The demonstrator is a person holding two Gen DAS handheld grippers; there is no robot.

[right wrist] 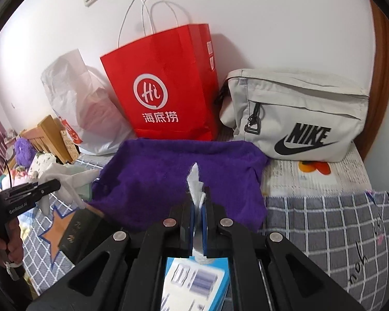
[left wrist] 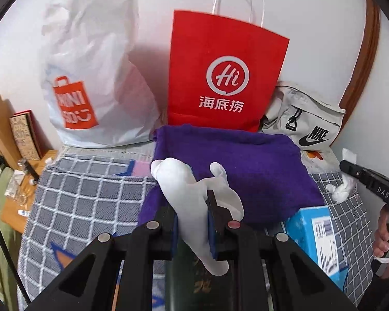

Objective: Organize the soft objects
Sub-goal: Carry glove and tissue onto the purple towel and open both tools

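Both my wrist cameras look down along their fingers, close over the bed, sharing the purple cloth and red bag.

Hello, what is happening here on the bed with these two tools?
A person is sorting soft things on a checked bedcover with a handheld gripper in each hand. The left gripper is shut on a white sock above a purple cloth. The right gripper is shut on a white tissue, over a blue box. Against the wall stand a white plastic bag, a red paper bag and a grey Nike bag.
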